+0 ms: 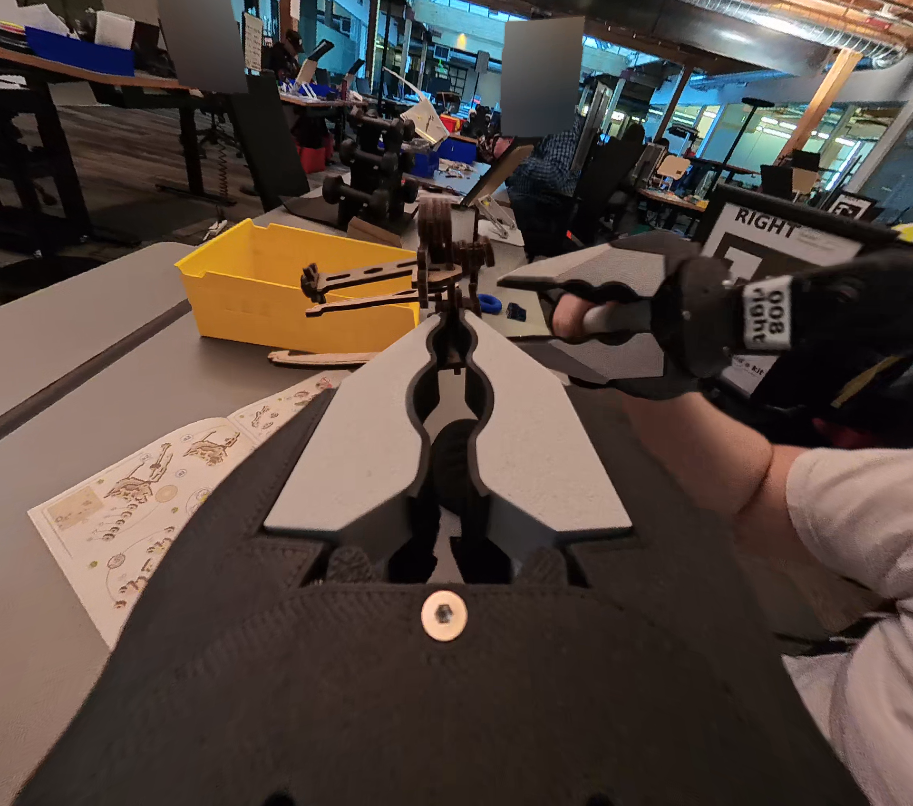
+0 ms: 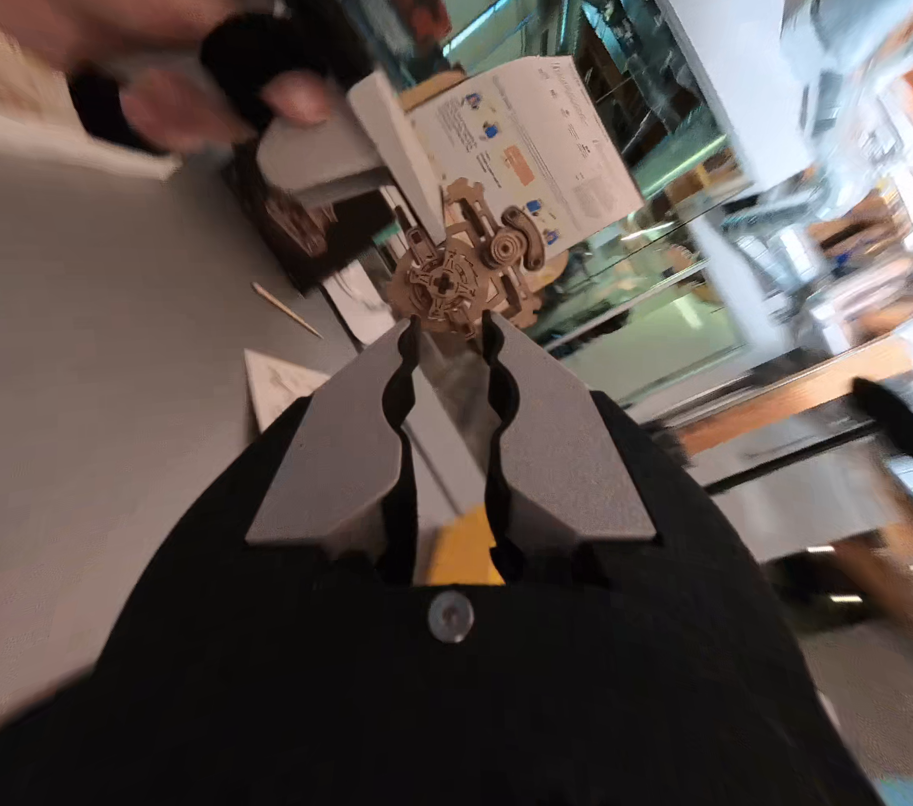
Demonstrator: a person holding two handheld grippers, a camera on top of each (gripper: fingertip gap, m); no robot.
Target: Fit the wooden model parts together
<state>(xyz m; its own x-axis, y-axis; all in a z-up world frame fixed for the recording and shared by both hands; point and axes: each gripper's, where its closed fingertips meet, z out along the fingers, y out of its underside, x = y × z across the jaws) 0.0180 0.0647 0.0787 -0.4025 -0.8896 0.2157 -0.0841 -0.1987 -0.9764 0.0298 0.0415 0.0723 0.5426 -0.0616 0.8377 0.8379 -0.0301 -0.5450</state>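
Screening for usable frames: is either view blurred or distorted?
Left wrist view: sharp; the model, yellow bin and left gripper read clearly, with wide-angle bending at the edges. Right wrist view: heavy motion blur over the background and the hand; the right gripper and the gear stay fairly legible.

White label band, black print, wraps body of right gripper (image 1: pixel 523 310); label (image 1: pixel 766 313) legible, rotated sideways, short word plus digits.

Black-framed white marker card (image 1: pixel 775 239) behind it, at worktop's right edge: bold heading over black square pattern; small line of lettering near card's bottom.

Second, smaller marker card (image 1: pixel 852 206) behind first, pattern only.

Instruction sheet (image 1: pixel 148 486) near worktop's left edge: drawings, tiny numbers, unreadable.

Printed sheet (image 2: pixel 533 150) in right wrist view: text blocks, blurred, unreadable.
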